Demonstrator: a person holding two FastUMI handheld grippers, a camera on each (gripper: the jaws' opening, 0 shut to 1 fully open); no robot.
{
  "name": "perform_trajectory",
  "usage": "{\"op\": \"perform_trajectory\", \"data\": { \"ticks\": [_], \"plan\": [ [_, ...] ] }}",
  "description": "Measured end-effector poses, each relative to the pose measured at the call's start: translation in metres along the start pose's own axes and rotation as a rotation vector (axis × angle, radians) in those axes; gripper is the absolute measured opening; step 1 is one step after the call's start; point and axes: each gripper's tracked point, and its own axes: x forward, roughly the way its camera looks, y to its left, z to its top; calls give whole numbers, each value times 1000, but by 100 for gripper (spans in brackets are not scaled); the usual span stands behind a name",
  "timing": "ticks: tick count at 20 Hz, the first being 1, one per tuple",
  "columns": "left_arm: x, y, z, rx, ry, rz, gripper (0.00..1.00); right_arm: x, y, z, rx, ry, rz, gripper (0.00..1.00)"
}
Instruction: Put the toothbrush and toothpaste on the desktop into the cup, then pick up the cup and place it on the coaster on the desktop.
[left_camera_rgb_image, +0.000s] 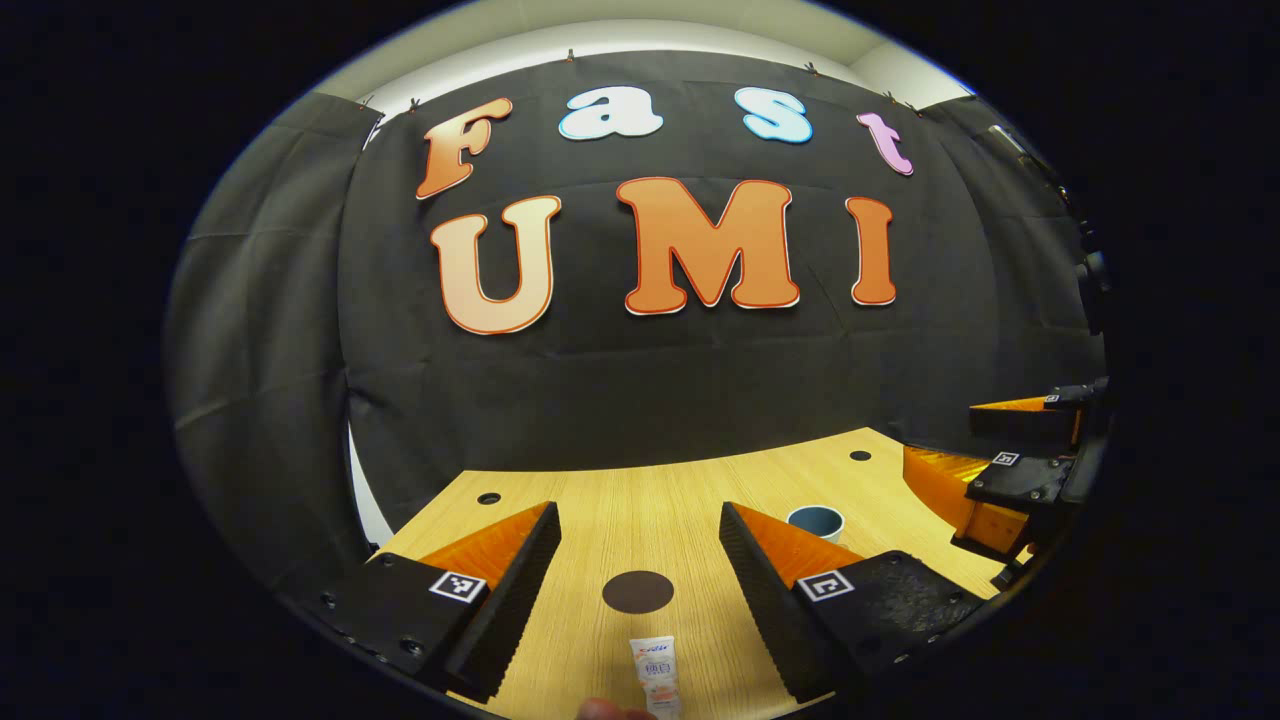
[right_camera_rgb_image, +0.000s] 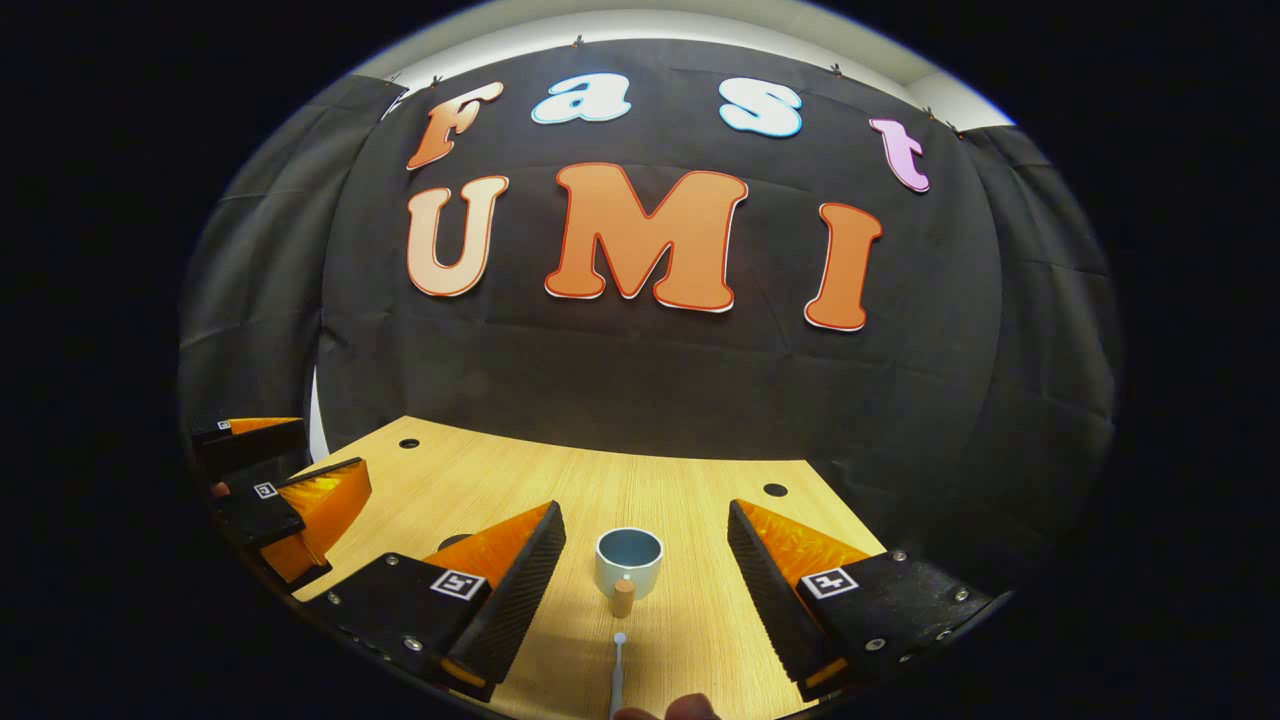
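Toothpaste (left_camera_rgb_image: 655, 672) lies between my spread left gripper (left_camera_rgb_image: 640, 560). Closing off-centre could skid it. My right gripper (right_camera_rgb_image: 645, 560), also spread, could topple the cup (right_camera_rgb_image: 629, 562).

1. The toothpaste (left_camera_rgb_image: 655, 676) is cut off by the bottom edge of the left gripper view; its lower end is hidden, and its print is too small to tell.
2. The cup (left_camera_rgb_image: 816, 521) is partly hidden there behind the left gripper's (left_camera_rgb_image: 640, 570) right finger.
3. The right gripper (left_camera_rgb_image: 1010, 470) is cut off at that view's right edge.
4. The toothbrush (right_camera_rgb_image: 617, 672) runs out of the right gripper view's bottom edge; its bristles are too small to tell.
5. A small brown piece (right_camera_rgb_image: 623, 596) touches the cup's front; what it is, I cannot tell.
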Motion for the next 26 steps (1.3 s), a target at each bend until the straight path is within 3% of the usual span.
{"op": "perform_trajectory", "data": {
  "ticks": [8, 21, 26],
  "plan": [
    [6, -7, -49, 18, 126, -29, 98, 10, 8, -37, 4, 119, 31, 99],
    [-8, -11, -179, 40, 480, -69, 98, 10, 21, -176, -7, 584, 82, 99],
    [-14, -12, -227, 9, 635, -56, 98, 9, 23, -211, -5, 710, 89, 99]
  ]
}}
